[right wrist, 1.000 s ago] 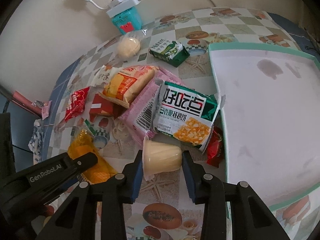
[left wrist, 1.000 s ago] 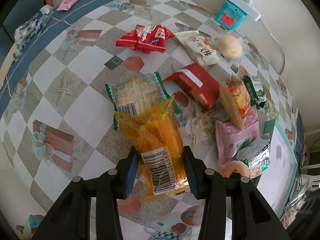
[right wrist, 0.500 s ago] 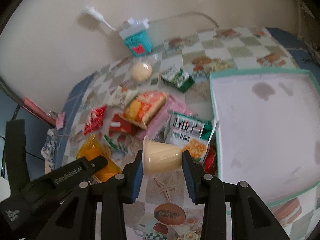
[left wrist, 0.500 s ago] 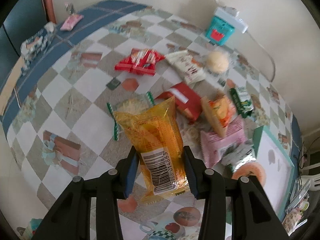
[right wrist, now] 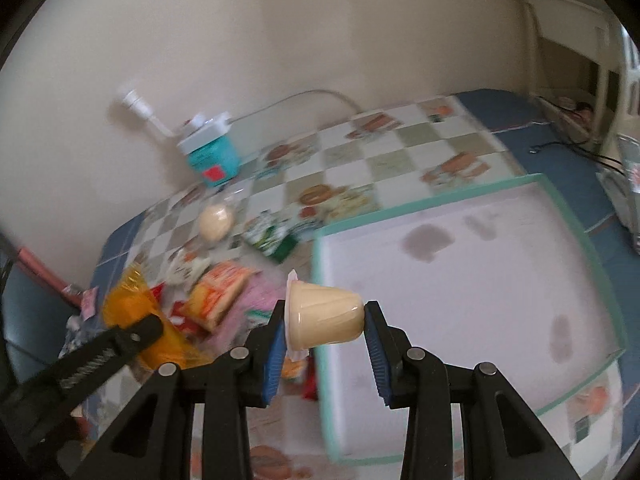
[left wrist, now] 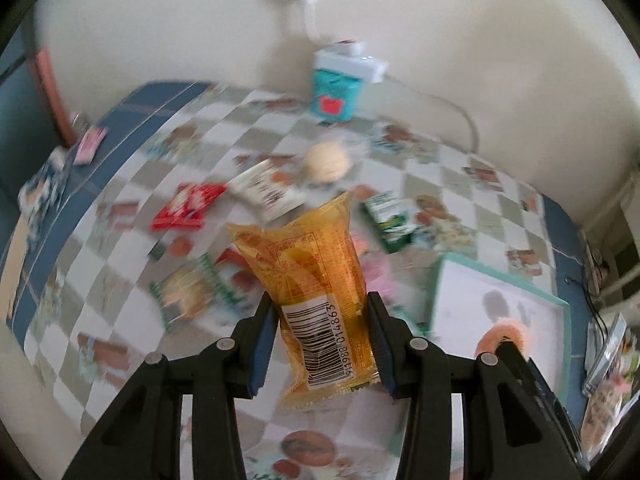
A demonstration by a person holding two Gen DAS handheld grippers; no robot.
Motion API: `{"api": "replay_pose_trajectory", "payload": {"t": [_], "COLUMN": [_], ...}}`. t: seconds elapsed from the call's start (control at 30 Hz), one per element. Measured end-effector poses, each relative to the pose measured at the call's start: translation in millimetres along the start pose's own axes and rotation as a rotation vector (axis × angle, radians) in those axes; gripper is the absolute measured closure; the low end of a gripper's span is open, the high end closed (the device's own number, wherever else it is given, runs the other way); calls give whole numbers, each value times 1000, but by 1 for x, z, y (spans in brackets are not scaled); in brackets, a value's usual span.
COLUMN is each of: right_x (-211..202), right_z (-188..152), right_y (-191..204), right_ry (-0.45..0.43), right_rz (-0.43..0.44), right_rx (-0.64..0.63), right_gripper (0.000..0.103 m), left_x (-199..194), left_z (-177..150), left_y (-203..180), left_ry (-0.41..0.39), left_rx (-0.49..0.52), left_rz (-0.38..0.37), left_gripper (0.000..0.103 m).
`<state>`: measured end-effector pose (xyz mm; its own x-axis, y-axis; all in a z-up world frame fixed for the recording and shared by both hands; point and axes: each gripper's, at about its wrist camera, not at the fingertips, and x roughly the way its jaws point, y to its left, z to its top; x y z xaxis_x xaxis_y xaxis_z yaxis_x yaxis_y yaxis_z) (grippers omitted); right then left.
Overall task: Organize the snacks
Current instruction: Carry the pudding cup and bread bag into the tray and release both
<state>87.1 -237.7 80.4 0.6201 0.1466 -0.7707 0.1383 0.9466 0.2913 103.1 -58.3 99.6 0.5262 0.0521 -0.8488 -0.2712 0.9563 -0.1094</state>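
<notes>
Left wrist view: the left hand-held gripper point(left wrist: 322, 340) pinches a yellow packet point(left wrist: 314, 280) by its barcode end, clear of the worktop point(left wrist: 120, 264). Beyond it the pile lies loose: a red packet point(left wrist: 186, 206), a white packet point(left wrist: 268, 194), a round bun point(left wrist: 326, 160), a green packet point(left wrist: 390, 218) and a green-edged cracker pack point(left wrist: 190, 292). The tray point(left wrist: 496, 280) sits to the right; an orange round shape shows at its near edge, though blur leaves it unclear whether that lies in the tray or is the cup in the other gripper.

Right wrist view: the right hand-held gripper point(right wrist: 324, 330) clamps a jelly cup point(right wrist: 324, 314) on its side, lid to the left, hanging at the tray's point(right wrist: 440, 200) left rim. The tray floor looks bare apart from dark stains. To the left, the orange packet point(right wrist: 218, 294), a pink packet point(right wrist: 248, 300), the green packet point(right wrist: 272, 238) and the bun point(right wrist: 216, 222) are all on the worktop point(right wrist: 360, 152).

By my reading the sorting has barely begun: two snacks are lifted, none is set down in the tray, and most of the pile is left to move.
</notes>
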Motion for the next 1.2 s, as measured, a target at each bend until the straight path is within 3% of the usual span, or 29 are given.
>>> {"api": "replay_pose_trajectory", "payload": {"t": [0.47, 0.7, 1.2], "right_x": [1, 9, 29], "right_z": [23, 29, 34], "right_y": [-105, -124, -136], "right_ry": [-51, -53, -32], "right_rz": [-216, -268, -317], "right_rx": [177, 198, 189], "right_gripper": [64, 63, 63], "left_x": [22, 42, 63], "left_z": [-6, -12, -13], "left_y": [-103, -131, -150], "left_ry": [11, 34, 28], "left_rx": [211, 273, 298], "left_rz": [-73, -87, -144], "left_gripper": [57, 57, 56]}}
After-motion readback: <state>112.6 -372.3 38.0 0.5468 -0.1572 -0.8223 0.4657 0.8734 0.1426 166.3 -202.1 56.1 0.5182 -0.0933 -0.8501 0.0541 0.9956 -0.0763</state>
